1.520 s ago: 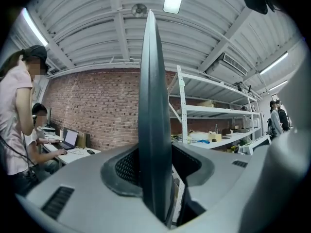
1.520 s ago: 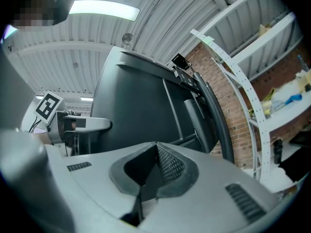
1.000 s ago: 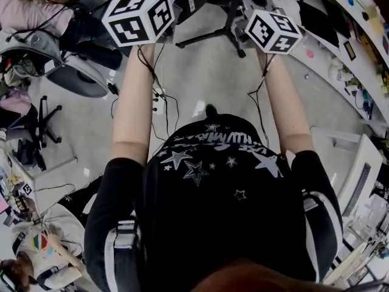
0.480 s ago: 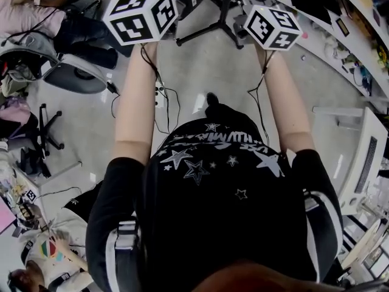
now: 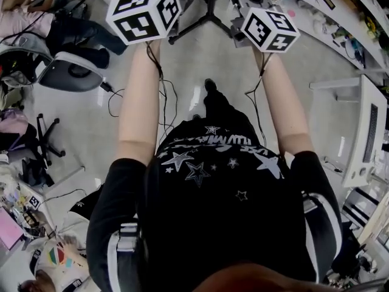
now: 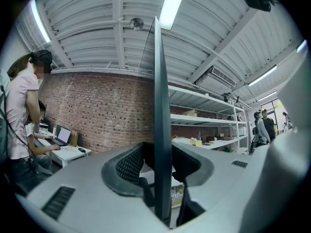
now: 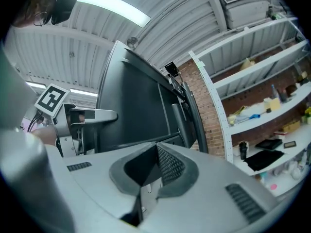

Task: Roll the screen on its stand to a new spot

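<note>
The screen (image 6: 162, 106) shows edge-on in the left gripper view as a thin dark upright panel. My left gripper (image 6: 163, 178) is shut on that edge, one pad on each side. The right gripper view shows the screen's dark back (image 7: 136, 106) at a slant, and my right gripper (image 7: 154, 161) is shut on its lower rim. The left gripper's marker cube (image 7: 51, 98) shows beyond the panel. In the head view both marker cubes (image 5: 146, 11) (image 5: 270, 29) are held out ahead of me, with the stand's black legs (image 5: 203, 20) on the floor beyond them. The jaws are hidden there.
Seated people (image 5: 36, 11) and an office chair (image 5: 67, 72) are at the left. Cables (image 5: 164, 102) trail over the grey floor. A white desk (image 5: 364, 132) stands at the right. White shelves (image 6: 209, 125) line a brick wall, and a person in pink (image 6: 19, 120) stands at the left.
The floor and the room have slid down and left in the head view as I walk forward. The stand's legs have moved toward the top edge, and the white desk has come further into view.
</note>
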The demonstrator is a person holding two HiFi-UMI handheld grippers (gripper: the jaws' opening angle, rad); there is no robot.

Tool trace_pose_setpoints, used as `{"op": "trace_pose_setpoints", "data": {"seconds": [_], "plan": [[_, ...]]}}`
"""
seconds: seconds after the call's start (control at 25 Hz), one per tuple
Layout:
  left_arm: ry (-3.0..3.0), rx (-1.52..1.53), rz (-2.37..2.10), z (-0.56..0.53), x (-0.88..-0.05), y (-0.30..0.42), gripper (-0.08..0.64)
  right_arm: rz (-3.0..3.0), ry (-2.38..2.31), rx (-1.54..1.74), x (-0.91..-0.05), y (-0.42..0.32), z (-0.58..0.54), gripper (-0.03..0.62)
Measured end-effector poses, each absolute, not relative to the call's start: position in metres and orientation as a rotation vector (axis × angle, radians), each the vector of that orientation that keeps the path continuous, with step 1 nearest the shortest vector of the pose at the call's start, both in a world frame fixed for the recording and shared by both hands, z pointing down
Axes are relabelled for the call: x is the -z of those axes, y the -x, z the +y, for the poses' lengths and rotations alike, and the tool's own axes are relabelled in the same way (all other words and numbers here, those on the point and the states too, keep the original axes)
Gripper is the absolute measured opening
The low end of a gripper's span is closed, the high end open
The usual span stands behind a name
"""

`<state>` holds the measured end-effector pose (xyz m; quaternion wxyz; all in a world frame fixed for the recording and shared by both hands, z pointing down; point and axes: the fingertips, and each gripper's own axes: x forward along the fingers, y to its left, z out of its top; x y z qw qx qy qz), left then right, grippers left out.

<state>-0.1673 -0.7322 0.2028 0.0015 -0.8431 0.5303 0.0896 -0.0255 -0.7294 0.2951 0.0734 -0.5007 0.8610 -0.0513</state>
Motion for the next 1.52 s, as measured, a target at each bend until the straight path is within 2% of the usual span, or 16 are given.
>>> {"op": "trace_pose_setpoints", "data": {"seconds": [0.92,1.52], "plan": [[2.571,-0.273,1.783,-0.576,-0.208,0.136,0.190,2.657,1.426,0.151,-0.305,-0.021,-0.575,0.006],[2.521,-0.263,1.820,-0.451,-0.208,0.070,0.190,2.691,1.366,0.131,-0.303,-0.076,-0.460,0.006]]}}
